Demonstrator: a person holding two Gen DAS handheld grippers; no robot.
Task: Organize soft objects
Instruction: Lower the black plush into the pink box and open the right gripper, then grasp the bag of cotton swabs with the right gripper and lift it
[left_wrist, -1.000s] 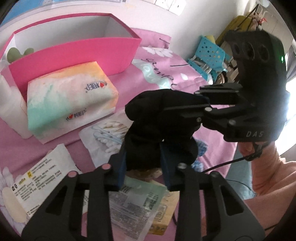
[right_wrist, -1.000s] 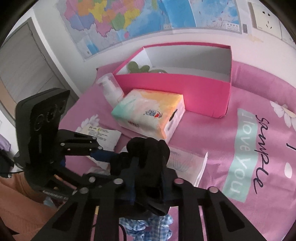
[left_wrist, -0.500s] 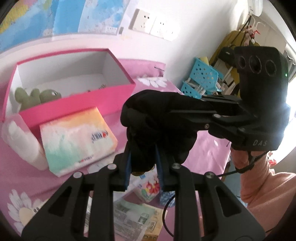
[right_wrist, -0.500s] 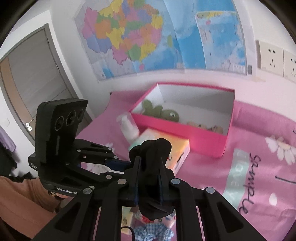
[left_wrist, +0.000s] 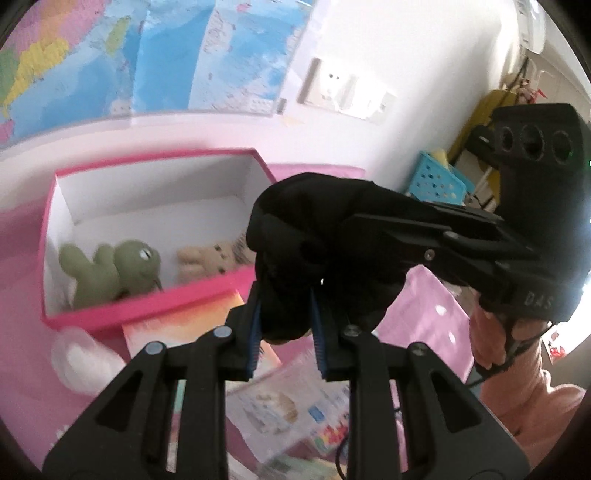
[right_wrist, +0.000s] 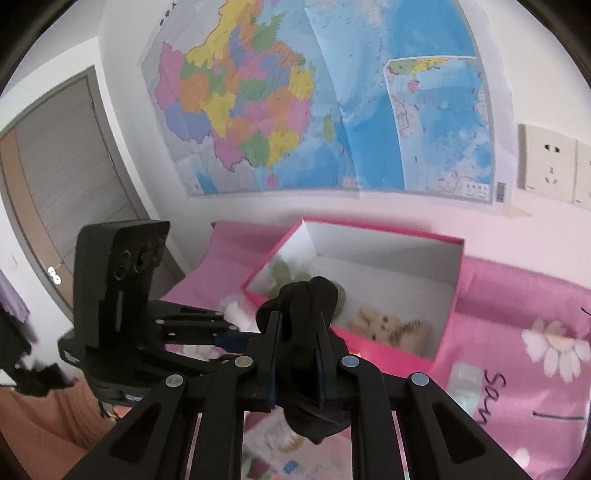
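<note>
- The left gripper (left_wrist: 286, 326) is clamping a black cloth bundle (left_wrist: 317, 236) between its blue pads, the jaws pressing hard into the fabric.
- The right gripper (right_wrist: 297, 360) is pinching the same black cloth bundle from the other side, its jaws drawn nearly together on the fabric.
- The bundle is hanging in the air between the two grippers, above the pink bedsheet (right_wrist: 517, 314) and in front of the pink box (left_wrist: 147, 310).
- The pink box is sitting open on the bed, with a green plush toy (left_wrist: 110, 266) and a beige teddy bear (left_wrist: 207, 258) lying side by side on its white floor.
- A tissue pack (left_wrist: 177, 328) is lying just in front of the box; a white bottle (left_wrist: 81, 362) is lying near it, blurred.
- A map (right_wrist: 314, 99) is hanging on the wall behind.
</note>
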